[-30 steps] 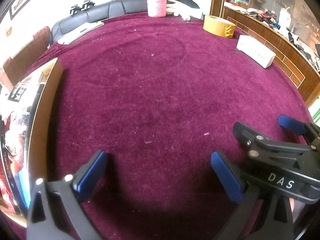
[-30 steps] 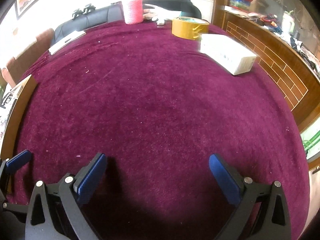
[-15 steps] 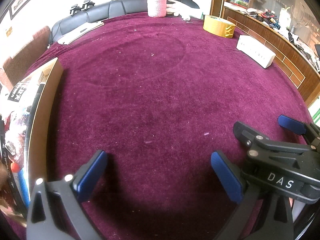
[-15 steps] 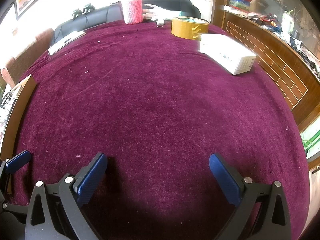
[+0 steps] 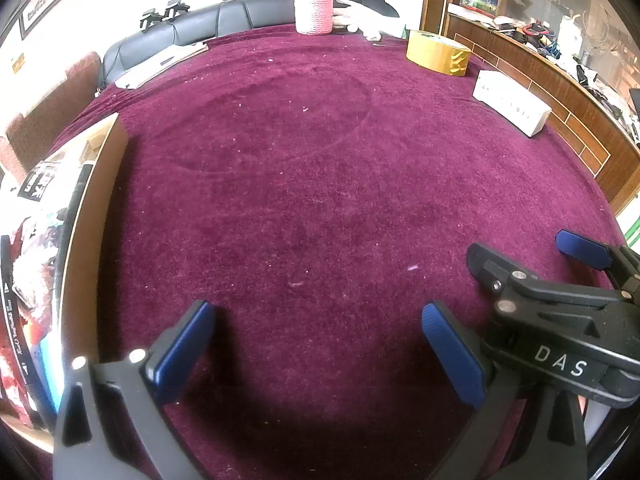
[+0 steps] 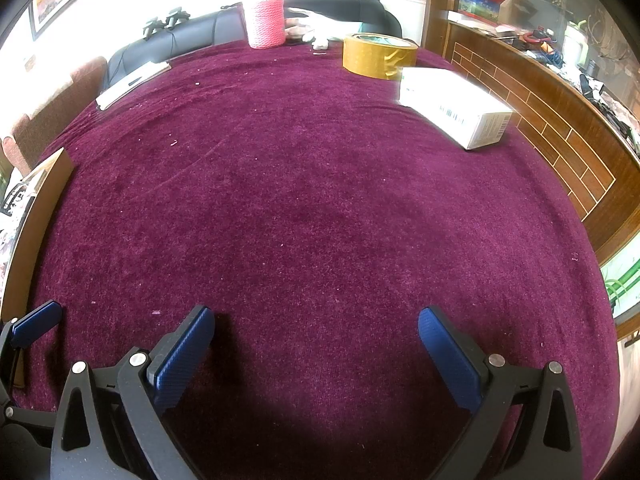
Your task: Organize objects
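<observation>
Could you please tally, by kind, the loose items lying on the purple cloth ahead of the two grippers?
Pink knit-covered bottle: 1
Roll of tan tape: 1
White box: 1
White flat booklet at the far left edge: 1
Total: 4

On the black body of my right gripper (image 5: 576, 280), seen from my left camera, I read the white letters "DAS". The white box (image 6: 452, 106) carries a barcode and small print on its side and end, too fine for me to read; from my left camera its long face shows a row of grey marks I cannot make out either. In the cardboard box (image 5: 86, 216) at my left lies a black label with large white characters, cut off and blurred, unreadable to me
</observation>
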